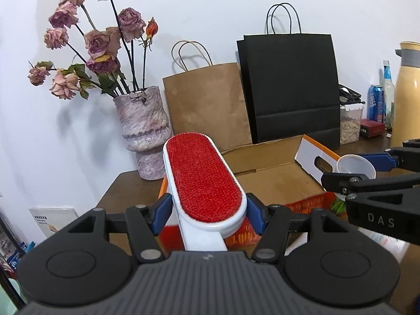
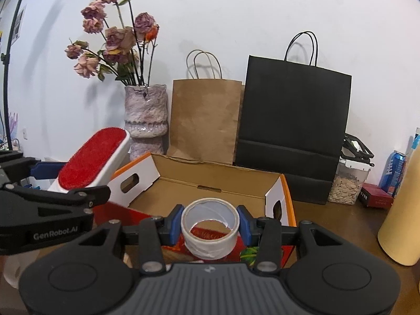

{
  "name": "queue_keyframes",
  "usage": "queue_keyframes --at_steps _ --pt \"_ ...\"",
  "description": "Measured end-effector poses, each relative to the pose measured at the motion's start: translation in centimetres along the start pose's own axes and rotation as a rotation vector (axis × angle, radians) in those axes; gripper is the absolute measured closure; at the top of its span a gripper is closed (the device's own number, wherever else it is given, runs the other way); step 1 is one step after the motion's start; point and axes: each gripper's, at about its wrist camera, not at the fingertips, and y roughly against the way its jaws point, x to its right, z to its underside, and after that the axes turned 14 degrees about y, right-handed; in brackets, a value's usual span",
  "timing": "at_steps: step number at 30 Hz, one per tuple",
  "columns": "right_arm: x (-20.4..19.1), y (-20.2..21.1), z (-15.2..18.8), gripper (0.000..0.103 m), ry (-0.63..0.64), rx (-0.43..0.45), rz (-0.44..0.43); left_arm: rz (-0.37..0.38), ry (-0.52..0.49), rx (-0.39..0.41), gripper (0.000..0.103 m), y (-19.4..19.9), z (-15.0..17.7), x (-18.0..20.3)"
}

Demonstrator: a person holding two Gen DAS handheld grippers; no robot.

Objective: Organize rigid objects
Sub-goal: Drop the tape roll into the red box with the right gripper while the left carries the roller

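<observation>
A lint brush (image 1: 204, 181) is gripped in the left claw (image 1: 207, 210), a tape roll (image 2: 210, 229) is clamped in the right claw (image 2: 210, 223), both held above the open cardboard box's (image 2: 210, 183) near edge.

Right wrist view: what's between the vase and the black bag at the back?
The brown paper bag stands between the vase and the black bag, behind the open cardboard box. Both wrist views show it.
</observation>
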Motion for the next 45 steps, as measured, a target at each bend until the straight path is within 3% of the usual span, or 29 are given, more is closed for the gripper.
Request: queue_keyframes --at_steps 23,40,45 --pt "2.6 -10.4 -3.6 0.061 0.057 -0.074 0.005 -0.025 0.081 -0.047 0.042 -10.6 -3.5 0.4" --pt "3.5 -16.4 -3.8 0.061 0.073 -0.159 -0.019 -0.038 0.114 -0.112 0.042 -16.5 -4.5 -0.5" --pt "3.6 -16.9 -3.2 0.061 0.064 -0.174 -0.015 -0.054 0.104 -0.138 0.036 -17.0 -4.2 -0.6"
